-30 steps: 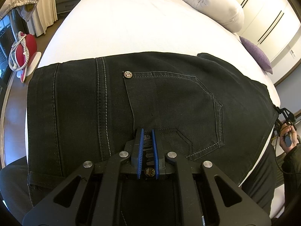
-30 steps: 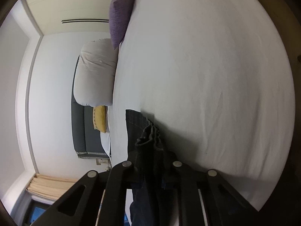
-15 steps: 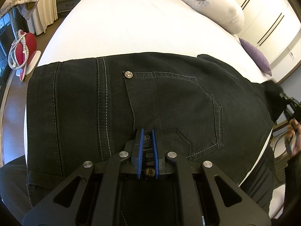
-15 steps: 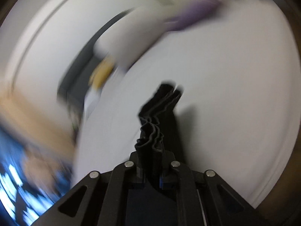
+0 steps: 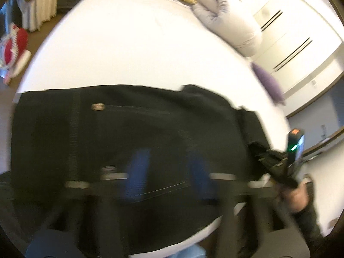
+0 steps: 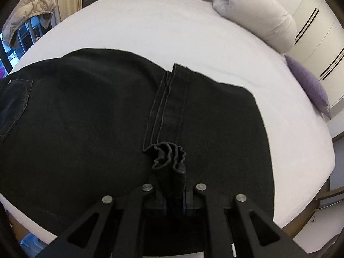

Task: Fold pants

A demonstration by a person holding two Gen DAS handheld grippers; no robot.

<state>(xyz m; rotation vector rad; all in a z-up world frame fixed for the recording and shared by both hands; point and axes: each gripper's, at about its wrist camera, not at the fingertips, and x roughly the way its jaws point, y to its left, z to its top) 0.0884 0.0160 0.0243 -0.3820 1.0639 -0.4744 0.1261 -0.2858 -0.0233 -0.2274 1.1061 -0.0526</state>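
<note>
Pants [image 6: 90, 116] are lying folded across the white bed [image 6: 193, 32], near its front edge. We are pinching their bunched hem [image 6: 169, 154] in our right tool [image 6: 174, 204], its jaws clamped tight on the black denim. Our left tool [image 5: 169, 172] has just been opening; its blue pads [image 5: 137, 172] are standing wide apart above the back pocket, gripping nothing.

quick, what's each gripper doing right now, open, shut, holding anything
Left gripper: open, jaws have just been opening, nothing pinched; black pants lie below it.
Right gripper: shut on the bunched hem of the pants.
</note>
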